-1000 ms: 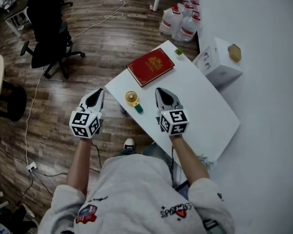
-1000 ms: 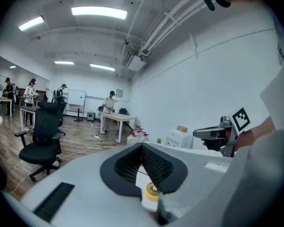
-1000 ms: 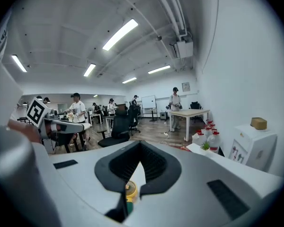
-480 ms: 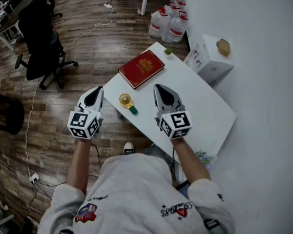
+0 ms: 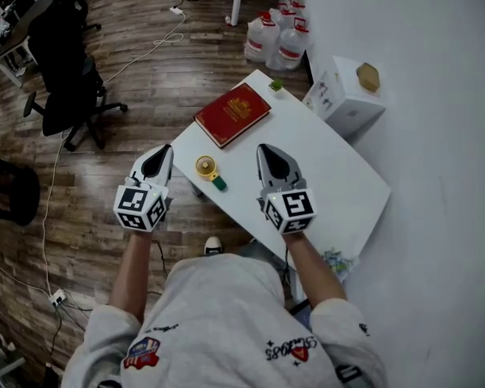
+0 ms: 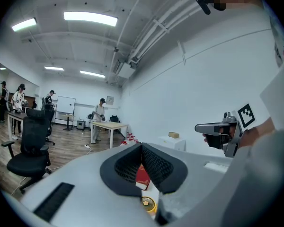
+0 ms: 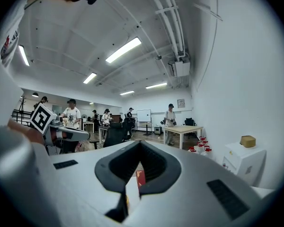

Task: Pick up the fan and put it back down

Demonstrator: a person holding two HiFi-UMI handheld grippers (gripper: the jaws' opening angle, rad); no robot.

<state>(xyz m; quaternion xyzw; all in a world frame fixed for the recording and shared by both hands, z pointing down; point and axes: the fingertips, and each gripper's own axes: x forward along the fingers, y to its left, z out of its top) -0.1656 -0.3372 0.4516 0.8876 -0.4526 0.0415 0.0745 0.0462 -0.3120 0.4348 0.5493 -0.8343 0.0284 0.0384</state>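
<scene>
— Where's the fan (image 5: pixel 209 168)?
— On the white counter (image 5: pixel 331 168), near its front-left edge. Yellow head, and the green end points toward the person. Nothing is touching it.
— Left tool (image 5: pixel 163 150)?
— Held up just off the counter's left edge, over the wood floor (image 5: pixel 105 208), to the left of the fan. Jaw tips are together with nothing between them.
— Right tool (image 5: pixel 264 150)?
— Above the counter, to the right of the fan. Its tips are closed too, and it's empty. The fan sits between the two tools, apart from both.
— Anything else on the counter?
— A red book (image 5: pixel 232 114) further back, beyond the fan. There's a small green thing (image 5: pixel 276 85) at the far corner, too small to tell.
— Around it?
— A white box (image 5: pixel 339 103) by the wall, water jugs (image 5: pixel 272 39) behind, and a black office chair (image 5: pixel 65 71) off left.
</scene>
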